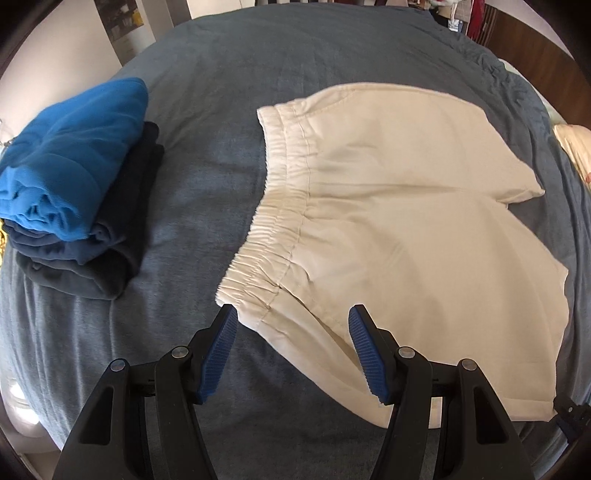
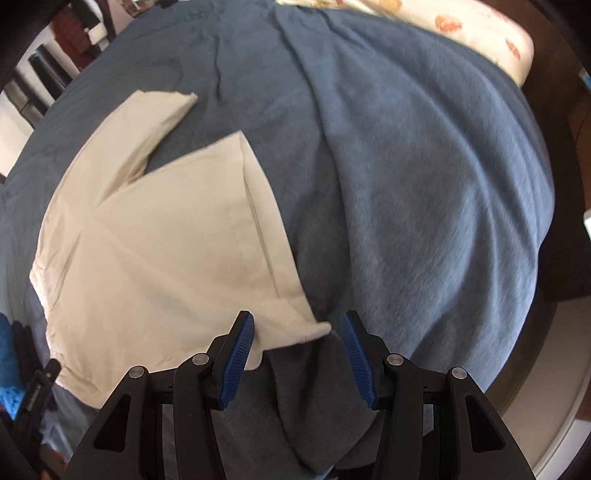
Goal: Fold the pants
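Cream shorts [image 1: 388, 206] lie spread flat on a blue-grey blanket [image 1: 207, 96], elastic waistband to the left, two legs to the right. My left gripper [image 1: 291, 350] is open, its blue pads on either side of the near waistband corner and side seam. In the right wrist view the shorts [image 2: 166, 236] show with the near leg's hem corner reaching between the pads of my open right gripper [image 2: 297, 354]. Neither gripper holds cloth.
A stack of folded clothes [image 1: 74, 192], bright blue on top of dark navy ones, sits at the left on the blanket. A patterned cream pillow [image 2: 480, 33] lies at the far right edge of the bed. Dark wooden furniture [image 1: 535, 48] stands beyond.
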### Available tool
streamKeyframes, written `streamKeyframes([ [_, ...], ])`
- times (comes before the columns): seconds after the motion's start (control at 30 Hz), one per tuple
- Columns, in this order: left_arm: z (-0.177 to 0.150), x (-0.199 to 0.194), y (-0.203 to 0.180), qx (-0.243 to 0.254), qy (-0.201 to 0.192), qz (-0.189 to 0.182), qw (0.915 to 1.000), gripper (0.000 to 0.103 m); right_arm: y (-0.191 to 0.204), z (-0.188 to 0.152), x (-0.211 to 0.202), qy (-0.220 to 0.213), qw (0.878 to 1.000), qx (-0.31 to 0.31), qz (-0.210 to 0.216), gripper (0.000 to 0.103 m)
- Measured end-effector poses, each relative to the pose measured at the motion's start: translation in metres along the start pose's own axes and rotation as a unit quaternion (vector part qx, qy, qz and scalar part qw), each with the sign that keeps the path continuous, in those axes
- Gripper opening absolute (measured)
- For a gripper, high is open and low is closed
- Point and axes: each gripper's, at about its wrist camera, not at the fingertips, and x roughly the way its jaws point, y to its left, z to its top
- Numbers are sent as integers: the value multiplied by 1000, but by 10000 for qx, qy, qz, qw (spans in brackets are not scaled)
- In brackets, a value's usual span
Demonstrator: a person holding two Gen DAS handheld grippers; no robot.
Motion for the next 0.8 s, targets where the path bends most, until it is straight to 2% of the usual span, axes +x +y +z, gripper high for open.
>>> streamKeyframes([
  [0.13,0,11,-3,87,65,-10,9999,62,-2,-2,7,131,9999,81,17,49],
  [0.3,-4,19,-3,183,130,6,9997,59,-7,-5,17,515,9982,267,165,49],
  [0.4,-4,23,-3,199,169,6,9997,49,-6,-5,22,563,9980,225,157,49],
  [0.47,-5,23,-1,187,176,21,9997,35,-5,-7,24,595,9980,163,139,49],
  [0.5,-5,23,1,184,187,-5,9997,31,-3,-7,25,613,9979,126,133,48],
  [0.57,-6,22,3,170,209,-79,9996,20,0,-4,26,605,9980,42,155,39],
  [0.6,-6,21,4,180,206,-112,9996,18,4,2,28,612,9980,-21,162,32],
  [0.63,-5,20,4,187,200,-150,9995,10,7,2,27,606,9979,-93,184,24],
  [0.67,-4,19,5,211,217,-251,9992,3,9,2,25,581,9979,-194,216,21],
  [0.73,-4,15,4,249,203,-274,9991,3,14,3,23,554,9977,-313,214,11],
  [0.8,-3,9,4,314,129,-259,9991,3,16,7,15,406,9981,-426,162,8],
])
